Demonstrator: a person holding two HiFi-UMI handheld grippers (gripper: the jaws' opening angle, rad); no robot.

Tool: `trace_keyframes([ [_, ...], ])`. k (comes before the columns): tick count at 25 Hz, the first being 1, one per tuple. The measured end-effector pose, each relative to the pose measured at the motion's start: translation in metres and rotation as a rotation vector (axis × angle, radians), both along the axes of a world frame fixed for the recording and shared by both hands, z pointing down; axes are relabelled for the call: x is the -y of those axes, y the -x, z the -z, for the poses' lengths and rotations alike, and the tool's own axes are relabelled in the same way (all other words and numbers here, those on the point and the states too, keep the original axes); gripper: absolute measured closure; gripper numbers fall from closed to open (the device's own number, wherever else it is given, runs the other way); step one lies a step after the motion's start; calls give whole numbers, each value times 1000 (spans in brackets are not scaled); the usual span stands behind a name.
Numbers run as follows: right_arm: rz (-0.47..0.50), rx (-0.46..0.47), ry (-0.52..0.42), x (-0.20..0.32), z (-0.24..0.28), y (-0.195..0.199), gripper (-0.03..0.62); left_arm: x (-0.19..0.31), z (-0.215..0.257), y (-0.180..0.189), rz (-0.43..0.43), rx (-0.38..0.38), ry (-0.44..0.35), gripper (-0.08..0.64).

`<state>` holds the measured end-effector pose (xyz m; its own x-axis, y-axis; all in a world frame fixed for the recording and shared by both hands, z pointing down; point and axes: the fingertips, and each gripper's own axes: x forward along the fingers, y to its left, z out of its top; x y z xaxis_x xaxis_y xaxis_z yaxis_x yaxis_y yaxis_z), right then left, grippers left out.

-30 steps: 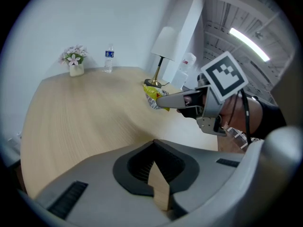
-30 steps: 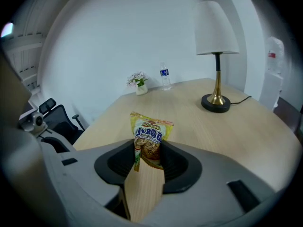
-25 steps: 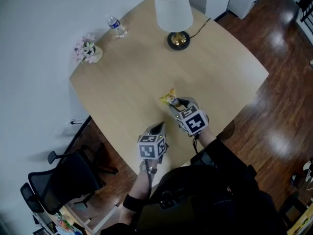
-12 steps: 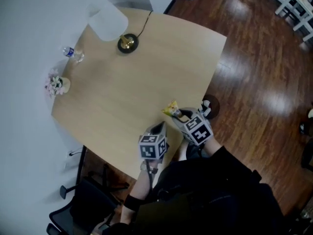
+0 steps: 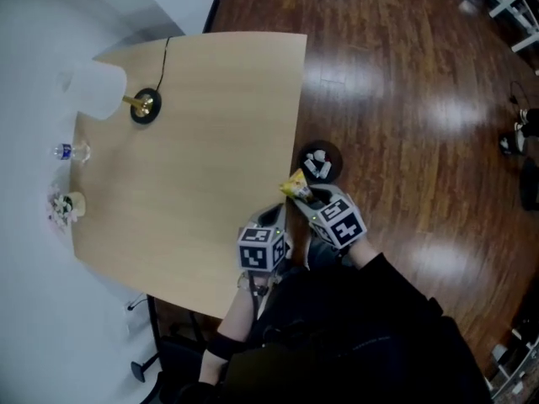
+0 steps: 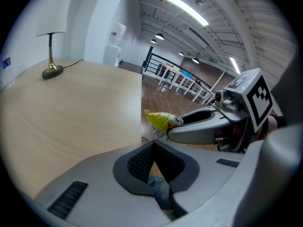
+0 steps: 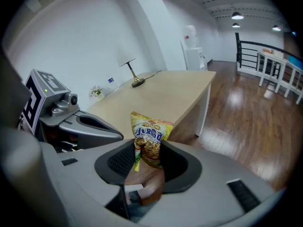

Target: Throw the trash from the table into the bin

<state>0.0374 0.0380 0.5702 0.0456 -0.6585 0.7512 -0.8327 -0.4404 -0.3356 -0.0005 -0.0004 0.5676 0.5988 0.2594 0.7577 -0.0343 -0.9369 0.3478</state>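
Pale wood desk point(image 5: 210, 141) fills the left of the head view. Along its far left edge sit a small flower pot point(image 5: 66, 206), a water bottle point(image 5: 69, 151) and a white-shaded lamp point(image 5: 101, 91). No trash shows on the rest of the desk top.

Just past the desk's near right corner, the left gripper point(image 5: 274, 219) hangs with its jaws closed together and nothing between them.

Just beside it on the right, the right gripper point(image 5: 307, 199) is clenched on a yellow snack packet point(image 5: 295, 187). The right gripper view shows the packet upright between the jaws, pinched near its lower end, with its printed top sticking out above them. It is off the desk, in the air above the dark wood floor.

A little further right, on the floor near the desk's edge, stands a small round dark bin point(image 5: 338, 160) with white scraps already inside.

The packet looks very light, a thin crinkly film that gives under pressure and may be slippery. A firm pinch across a flat sealed end probably suits it best.
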Motion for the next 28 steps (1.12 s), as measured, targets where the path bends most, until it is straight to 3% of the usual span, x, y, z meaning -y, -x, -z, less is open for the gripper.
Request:
trace_keyframes([
  [5,-105,34,2,-34,-12,-20,430,-37,-6,-16,-89,9,38,555],
  [11,-191,86,70,-74,-61,-43,428,-87,-41,-26,-178,61,101,554],
  [19,-198,135,177,-90,-170,-66,429,-108,-109,-50,-136,109,103,554],
  [23,-201,165,231,-98,-232,-80,428,-116,-158,-59,-91,179,102,554],
  [28,-221,226,298,-106,-305,-88,428,-115,-207,-60,-99,241,67,554],
])
